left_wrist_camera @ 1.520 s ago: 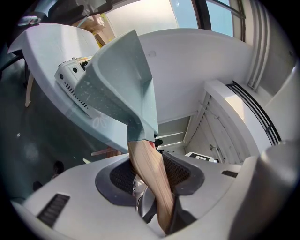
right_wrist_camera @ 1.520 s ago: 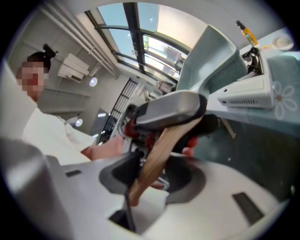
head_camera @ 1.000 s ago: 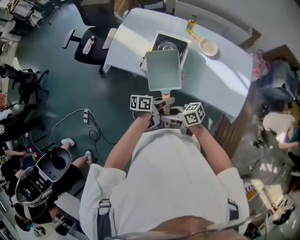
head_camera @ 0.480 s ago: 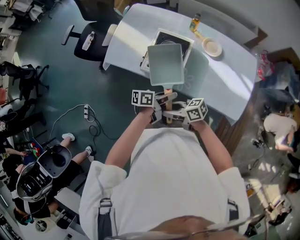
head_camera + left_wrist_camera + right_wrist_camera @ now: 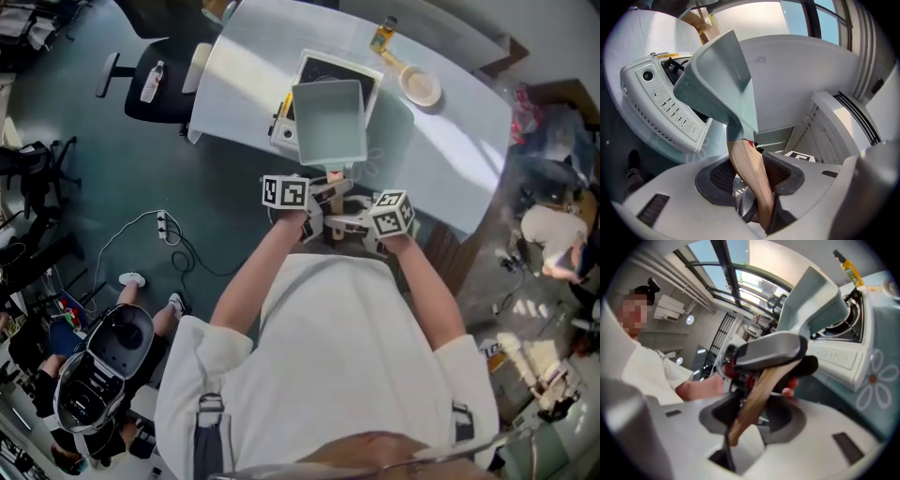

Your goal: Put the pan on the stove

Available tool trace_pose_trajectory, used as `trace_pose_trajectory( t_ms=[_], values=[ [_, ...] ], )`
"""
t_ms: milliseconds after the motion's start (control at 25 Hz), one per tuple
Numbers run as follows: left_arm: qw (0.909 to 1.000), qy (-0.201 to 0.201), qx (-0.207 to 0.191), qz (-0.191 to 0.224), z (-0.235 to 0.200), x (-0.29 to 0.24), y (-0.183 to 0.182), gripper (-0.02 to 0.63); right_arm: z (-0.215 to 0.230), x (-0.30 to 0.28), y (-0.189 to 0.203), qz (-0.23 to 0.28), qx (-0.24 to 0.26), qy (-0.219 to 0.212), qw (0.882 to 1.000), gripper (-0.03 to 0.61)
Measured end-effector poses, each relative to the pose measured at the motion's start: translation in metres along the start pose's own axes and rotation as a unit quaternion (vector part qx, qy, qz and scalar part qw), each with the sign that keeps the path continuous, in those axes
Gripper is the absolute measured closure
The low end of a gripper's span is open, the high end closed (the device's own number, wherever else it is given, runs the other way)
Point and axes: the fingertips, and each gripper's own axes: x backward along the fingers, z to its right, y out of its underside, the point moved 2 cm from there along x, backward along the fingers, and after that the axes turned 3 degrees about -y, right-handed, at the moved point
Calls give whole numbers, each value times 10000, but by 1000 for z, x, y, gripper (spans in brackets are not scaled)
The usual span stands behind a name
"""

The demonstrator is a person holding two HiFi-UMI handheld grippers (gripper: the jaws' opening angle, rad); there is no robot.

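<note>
table (image 5: 445,141), stove (image 5: 333,70) seen overhead; gripper views alone show jaws clamping pan handle (image 5: 749,173).

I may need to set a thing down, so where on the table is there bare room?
The table is bare left of the stove, up to the left edge, and right of it, below the plate, to the right end. Crowded: the stove itself, under the pan, with bottle and plate close by at its far right.

Stove (image 5: 330,71) largely beneath the pan (image 5: 329,122); end of wooden handle (image 5: 749,171) out of sight between jaws
</note>
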Motion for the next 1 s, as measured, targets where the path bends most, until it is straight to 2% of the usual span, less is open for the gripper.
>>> trace_pose_trajectory(
  t_ms=[1000],
  values=[
    [9993,-104,41,-359,-79,-41,-55,417,99,-8,-36,173,-381,177,9990,394]
  ],
)
